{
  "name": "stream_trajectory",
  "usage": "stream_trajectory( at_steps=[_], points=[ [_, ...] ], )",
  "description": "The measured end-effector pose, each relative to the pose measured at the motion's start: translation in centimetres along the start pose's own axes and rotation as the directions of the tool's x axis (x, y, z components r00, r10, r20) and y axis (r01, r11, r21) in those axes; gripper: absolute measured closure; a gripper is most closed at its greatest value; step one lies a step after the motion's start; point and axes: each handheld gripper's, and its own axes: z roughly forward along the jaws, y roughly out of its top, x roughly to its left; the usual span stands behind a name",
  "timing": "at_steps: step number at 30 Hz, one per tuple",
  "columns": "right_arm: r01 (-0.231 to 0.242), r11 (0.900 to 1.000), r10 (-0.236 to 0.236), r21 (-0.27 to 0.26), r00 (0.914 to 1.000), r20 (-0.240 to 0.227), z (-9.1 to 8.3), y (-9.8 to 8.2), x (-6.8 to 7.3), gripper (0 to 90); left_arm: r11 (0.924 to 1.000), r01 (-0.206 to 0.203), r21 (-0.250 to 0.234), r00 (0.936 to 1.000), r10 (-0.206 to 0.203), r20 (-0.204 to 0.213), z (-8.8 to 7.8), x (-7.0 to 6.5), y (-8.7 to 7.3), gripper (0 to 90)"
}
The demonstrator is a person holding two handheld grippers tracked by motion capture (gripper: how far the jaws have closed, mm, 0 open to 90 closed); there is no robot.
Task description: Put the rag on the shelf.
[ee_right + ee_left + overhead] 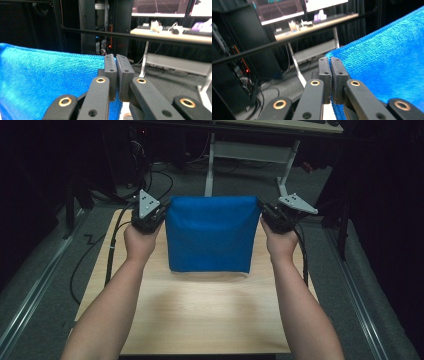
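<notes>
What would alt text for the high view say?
Two hands hold a blue towel stretched up over a wooden table, the left claw and right claw each shut on a top corner. A desk stands behind in a dark room.

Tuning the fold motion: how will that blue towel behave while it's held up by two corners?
Probably floppy: the blue towel hangs slack between the left gripper and right gripper, lower edge resting on the table. Likely light, since corner pinches carry it. Its looped terry surface suggests little slipping.
</notes>
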Motion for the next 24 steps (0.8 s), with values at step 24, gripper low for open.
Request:
stream_trajectory(
  at_steps=[24],
  points=[
    [-0.074,0.955,0.081,0.286,0.9967,-0.011,5.8,-10.1,-0.8,88.4,0.9539,0.113,0.278,0.9811,-0.151,0.121,3.9,-1.7,-9.9,88.1]
  ],
)
